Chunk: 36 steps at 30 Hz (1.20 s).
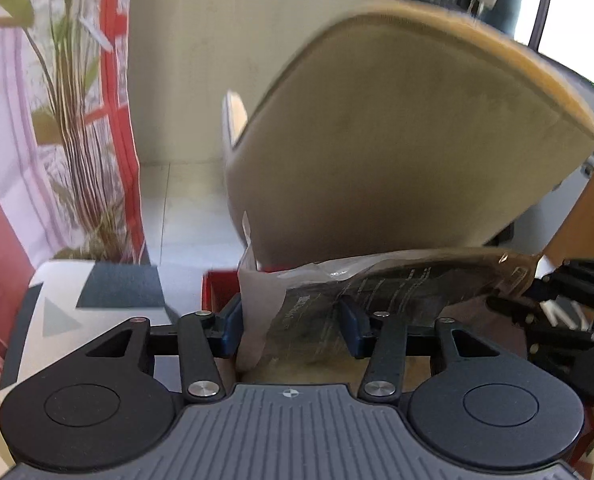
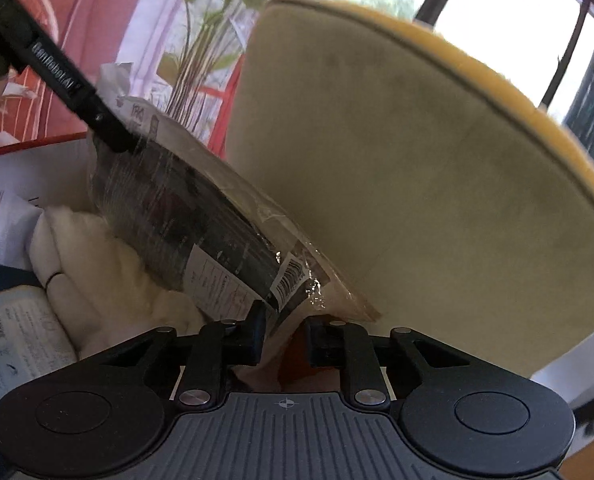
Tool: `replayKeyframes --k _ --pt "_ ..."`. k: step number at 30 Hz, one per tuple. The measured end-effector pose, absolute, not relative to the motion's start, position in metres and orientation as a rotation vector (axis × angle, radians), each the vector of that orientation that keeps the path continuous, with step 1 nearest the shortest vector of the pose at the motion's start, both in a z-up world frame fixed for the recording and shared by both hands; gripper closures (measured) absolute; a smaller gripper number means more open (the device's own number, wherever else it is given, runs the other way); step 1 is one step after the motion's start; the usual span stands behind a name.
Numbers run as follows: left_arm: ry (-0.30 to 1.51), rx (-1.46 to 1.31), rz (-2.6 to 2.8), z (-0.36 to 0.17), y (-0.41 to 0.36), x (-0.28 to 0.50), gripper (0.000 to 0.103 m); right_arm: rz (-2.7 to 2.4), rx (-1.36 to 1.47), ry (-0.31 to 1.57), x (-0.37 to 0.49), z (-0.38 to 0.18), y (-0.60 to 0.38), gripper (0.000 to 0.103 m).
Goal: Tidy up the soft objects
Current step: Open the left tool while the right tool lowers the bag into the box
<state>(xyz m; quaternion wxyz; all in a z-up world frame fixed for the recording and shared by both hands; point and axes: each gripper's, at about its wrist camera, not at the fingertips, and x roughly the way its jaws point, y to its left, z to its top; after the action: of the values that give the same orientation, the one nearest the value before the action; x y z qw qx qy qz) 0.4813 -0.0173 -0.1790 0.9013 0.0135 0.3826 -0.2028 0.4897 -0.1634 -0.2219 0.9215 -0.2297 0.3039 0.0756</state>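
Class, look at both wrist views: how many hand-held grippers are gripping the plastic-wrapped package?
2. The left hand-held gripper grips one end of the plastic-wrapped package; the right hand-held gripper grips the barcode end, beside the yellow cushion.

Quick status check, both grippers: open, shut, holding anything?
Left gripper: shut on one end of the plastic-wrapped package.
Right gripper: shut on the package's other end.

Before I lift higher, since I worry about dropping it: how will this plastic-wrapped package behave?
Probably floppy: the plastic-wrapped package spans between the left claw and right claw and curves. Its glossy, crinkled film looks slippery. It seems light, since edge pinches apparently hold it.
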Motion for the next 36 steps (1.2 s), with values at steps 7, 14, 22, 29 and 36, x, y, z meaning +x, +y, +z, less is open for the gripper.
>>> replayKeyframes --k 7,14,22,29,36 --pt "0.812 -0.053 -0.445 -0.178 -0.001 0.483 0.050 0.134 -0.347 0.753 0.511 -0.223 -0.163 0.091" --pt "0.749 -0.067 -0.457 -0.162 0.012 0.469 0.070 0.101 -0.143 0.844 0.527 -0.222 -0.183 0.093" --pt "0.716 -0.109 -0.447 -0.151 0.017 0.464 0.079 0.099 -0.144 0.917 0.535 -0.228 -0.184 0.094" --pt "0.680 -0.133 -0.454 -0.137 0.011 0.459 0.078 0.084 -0.192 0.936 0.538 -0.228 -0.175 0.095" --pt "0.673 -0.122 -0.401 -0.142 -0.007 0.471 0.081 0.090 -0.192 0.943 0.536 -0.229 -0.174 0.095"
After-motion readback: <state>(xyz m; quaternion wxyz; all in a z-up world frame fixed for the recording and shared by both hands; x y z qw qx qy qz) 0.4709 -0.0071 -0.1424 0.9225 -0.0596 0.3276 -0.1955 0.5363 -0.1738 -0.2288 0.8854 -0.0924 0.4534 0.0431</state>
